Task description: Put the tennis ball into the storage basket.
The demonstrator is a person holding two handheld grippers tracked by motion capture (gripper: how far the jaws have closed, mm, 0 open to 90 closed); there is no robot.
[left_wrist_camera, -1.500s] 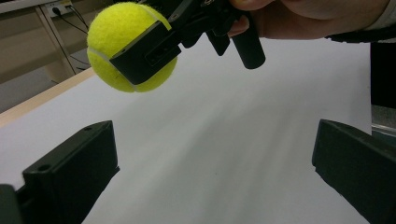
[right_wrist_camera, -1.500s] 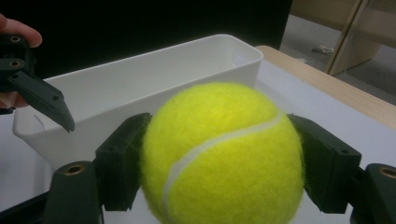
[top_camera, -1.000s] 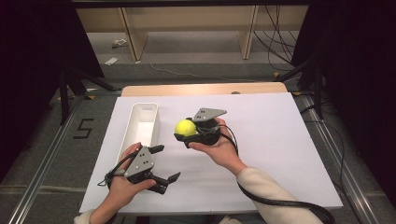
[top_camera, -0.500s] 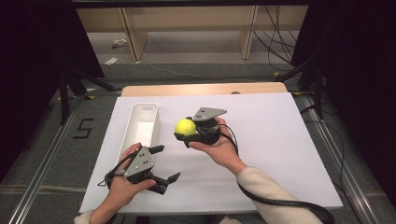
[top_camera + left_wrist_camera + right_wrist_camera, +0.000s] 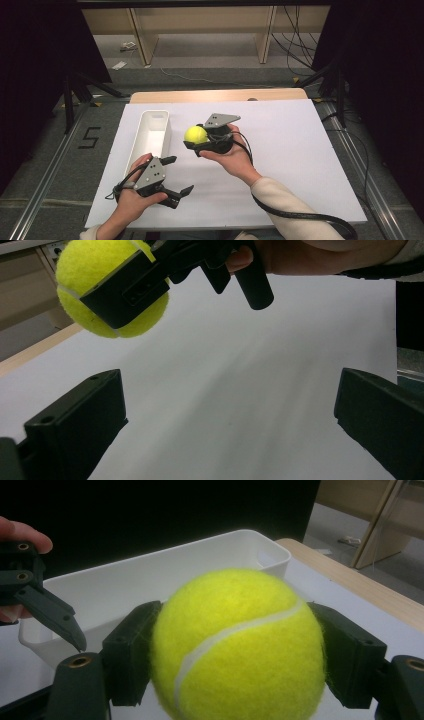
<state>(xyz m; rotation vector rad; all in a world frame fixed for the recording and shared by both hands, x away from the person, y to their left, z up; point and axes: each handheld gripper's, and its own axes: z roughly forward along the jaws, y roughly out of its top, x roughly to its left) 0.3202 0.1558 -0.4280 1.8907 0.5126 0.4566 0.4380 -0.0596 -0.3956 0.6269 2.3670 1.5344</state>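
Yellow felt with a white seam identifies the single tennis ball (image 5: 195, 134), which is clamped between the two black jaws of the right gripper (image 5: 200, 140) and held above the white worktop (image 5: 300, 165), just beside the long side of the tray. Item count: one ball, one white plastic tray (image 5: 152, 131), two grippers. In the right gripper view the ball (image 5: 240, 645) sits squarely between the jaw pads, both pads pressed against its sides, with the tray (image 5: 165, 575) directly behind it. The right hand (image 5: 231, 159) supports its gripper from below, palm turned upward, forearm entering from the lower right and crossing the worktop on a diagonal; the grey three-cornered plate faces up, and the cable trails back along the sleeve. The left gripper (image 5: 172, 175) lies nearer the front edge of the worktop, close to the near end of the tray, with its jaws spread wide apart and grasping nothing. The left hand (image 5: 131, 197) wraps around the gripper body from below and behind, with the jaws pointing toward the right. In the left gripper view the two released jaws frame bare worktop, and the ball (image 5: 100, 290) and right gripper appear above them at upper left.
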